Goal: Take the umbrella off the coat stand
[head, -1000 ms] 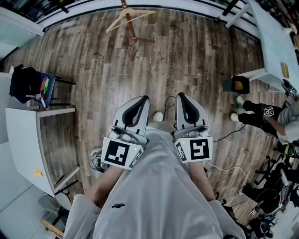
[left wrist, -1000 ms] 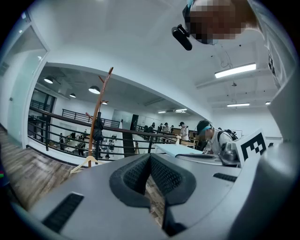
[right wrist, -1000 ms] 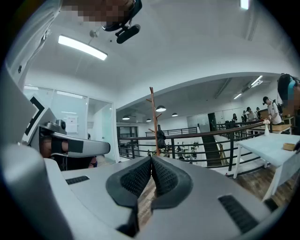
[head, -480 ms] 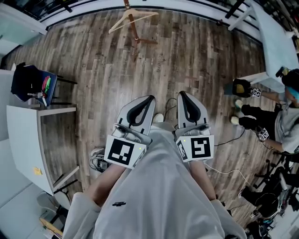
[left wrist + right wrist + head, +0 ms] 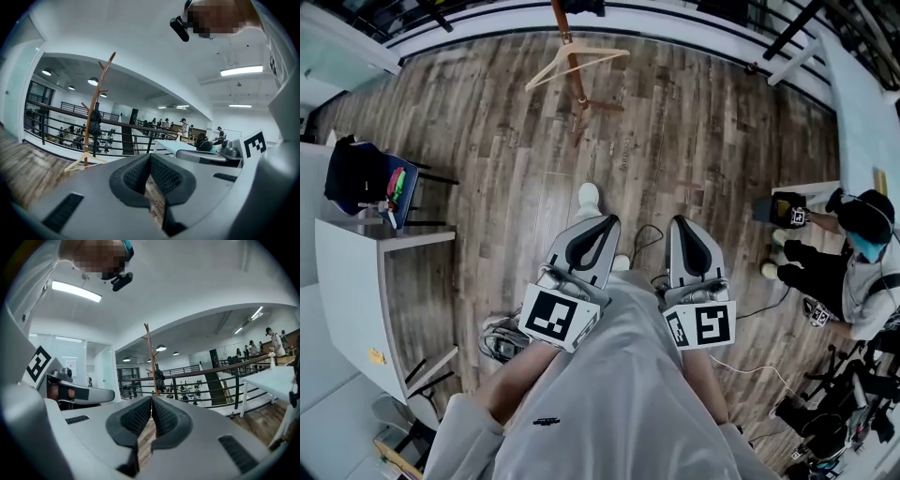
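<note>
Approach stage, by judgement: left gripper (image 5: 602, 223) and right gripper (image 5: 680, 225) both closed, empty; umbrella (image 5: 95, 123) hanging on coat stand (image 5: 572, 58) at twelve o'clock, well apart; next, close in and open jaws.

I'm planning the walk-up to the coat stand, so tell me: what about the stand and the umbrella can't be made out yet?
Umbrella: both gripper views, too small and far to show its handle or which hook holds it.
Coat stand: head view, upper part cut off by the top edge.
Stand's foot: right gripper view, hidden behind the right tongs.
</note>
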